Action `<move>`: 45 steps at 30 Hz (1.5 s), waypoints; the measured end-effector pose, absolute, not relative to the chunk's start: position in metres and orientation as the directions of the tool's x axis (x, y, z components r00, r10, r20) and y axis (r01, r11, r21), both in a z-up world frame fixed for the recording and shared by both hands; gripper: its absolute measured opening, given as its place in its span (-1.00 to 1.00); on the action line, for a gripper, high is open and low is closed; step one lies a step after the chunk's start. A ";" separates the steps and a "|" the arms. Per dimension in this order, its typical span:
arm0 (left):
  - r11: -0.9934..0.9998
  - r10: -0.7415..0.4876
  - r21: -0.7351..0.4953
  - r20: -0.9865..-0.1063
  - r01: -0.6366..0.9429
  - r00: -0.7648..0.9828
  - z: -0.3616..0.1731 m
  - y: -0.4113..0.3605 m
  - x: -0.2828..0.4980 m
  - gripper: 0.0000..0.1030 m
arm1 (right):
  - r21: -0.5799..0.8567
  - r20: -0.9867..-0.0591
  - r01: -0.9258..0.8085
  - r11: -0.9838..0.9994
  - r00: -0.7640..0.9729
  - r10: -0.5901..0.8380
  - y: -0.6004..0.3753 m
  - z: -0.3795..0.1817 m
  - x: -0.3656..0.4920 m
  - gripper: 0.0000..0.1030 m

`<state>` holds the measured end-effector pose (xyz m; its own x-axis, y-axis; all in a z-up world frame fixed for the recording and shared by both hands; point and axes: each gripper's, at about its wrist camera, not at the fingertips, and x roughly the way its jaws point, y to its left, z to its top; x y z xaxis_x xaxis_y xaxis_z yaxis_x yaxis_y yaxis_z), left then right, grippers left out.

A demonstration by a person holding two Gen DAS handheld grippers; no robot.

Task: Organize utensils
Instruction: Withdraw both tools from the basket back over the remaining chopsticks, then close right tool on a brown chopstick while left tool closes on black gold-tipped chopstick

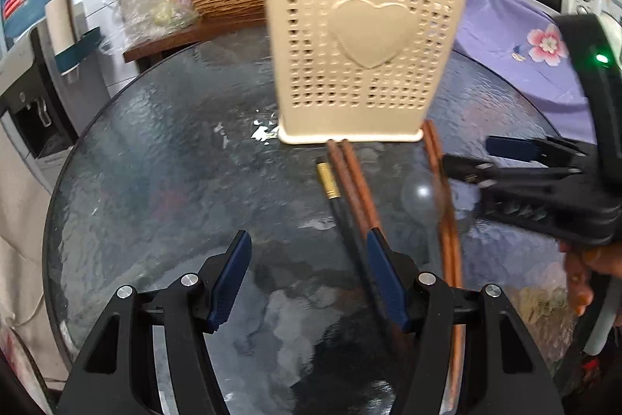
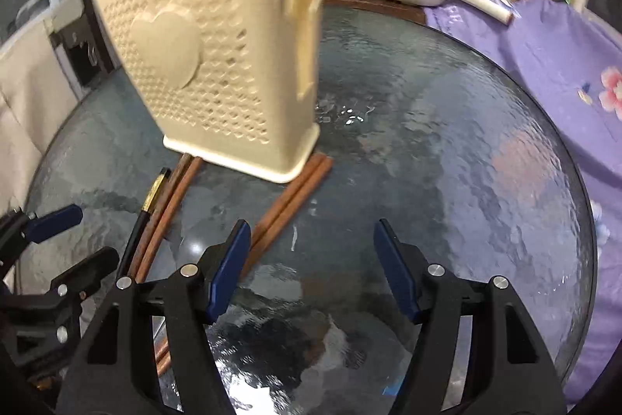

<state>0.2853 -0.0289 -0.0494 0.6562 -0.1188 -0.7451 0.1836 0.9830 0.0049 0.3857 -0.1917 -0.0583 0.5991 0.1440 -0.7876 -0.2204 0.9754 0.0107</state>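
Blue rubber pads line our left gripper (image 1: pixel 307 273); its jaws stand apart with bare glass between them, nothing held. The right-hand pad (image 1: pixel 383 273) sits over the near ends of the chopsticks, though we cannot tell whether it touches them.

Our right gripper (image 2: pixel 311 265) is likewise spread wide and empty, hovering above the table. Its left pad (image 2: pixel 229 267) lies just beside a pair of brown wooden chopsticks (image 2: pixel 289 209).

Outward from there:
- A second brown pair (image 1: pixel 355 189) lies beside a black chopstick with a gold band (image 1: pixel 328 179); their far tips nearly reach the holder.
- The other brown pair runs up to the holder's corner, possibly just under its base.
- A clear plastic spoon (image 1: pixel 420 195) lies between the two groups, faint against the glass.
- The cream perforated utensil holder (image 1: pixel 361 45) stands upright mid-table, with a raised heart on its front and its top open.
- The round textured glass table (image 1: pixel 155 162) carries all of it.

Handling judgement: the chopsticks look light, stiff and thin, likely to roll or skid on glass. We judge a pinch across the shaft near mid-length safest, taking one pair at a time so they do not scissor apart. The lacquered black stick probably slips more than the wood. The spoon looks light and slick; its handle seems the better hold. The holder looks light enough to tip if knocked.
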 end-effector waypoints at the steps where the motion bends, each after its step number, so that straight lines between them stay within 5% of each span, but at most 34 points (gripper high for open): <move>1: 0.981 -0.110 0.025 -0.747 0.193 0.656 -0.051 -0.034 0.286 0.16 | -0.004 -0.792 -0.220 0.976 0.597 0.131 -0.188 -0.060 0.386 0.28; 9: 0.986 -0.028 0.083 -0.776 0.146 0.630 -0.059 -0.012 0.287 0.17 | -0.097 -0.821 -0.198 0.975 0.569 0.034 -0.208 -0.061 0.376 0.28; 19: 0.991 -0.065 0.020 -0.793 0.132 0.606 -0.060 -0.001 0.290 0.14 | 0.028 -0.830 -0.096 0.995 0.553 0.077 -0.234 -0.052 0.360 0.28; 31: 0.993 -0.070 0.004 -0.794 0.121 0.603 -0.059 0.000 0.299 -0.20 | 0.042 -0.847 0.002 0.999 0.530 0.034 -0.259 -0.059 0.354 0.28; 38: 0.994 -0.079 -0.016 -0.799 0.110 0.596 -0.058 -0.001 0.304 -0.55 | 0.024 -0.844 -0.003 1.000 0.535 0.022 -0.251 -0.063 0.362 -0.35; 45: 0.992 -0.107 -0.050 -0.811 0.114 0.575 -0.056 0.000 0.317 -0.69 | 0.010 -0.843 -0.034 0.999 0.537 0.027 -0.240 -0.063 0.377 -0.65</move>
<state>0.3172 0.0003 -0.0565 0.5753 -0.1072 -0.8109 0.1142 0.9922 -0.0502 0.3774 -0.2399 -0.0632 0.5369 0.0272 -0.8432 -0.0344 0.9994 0.0103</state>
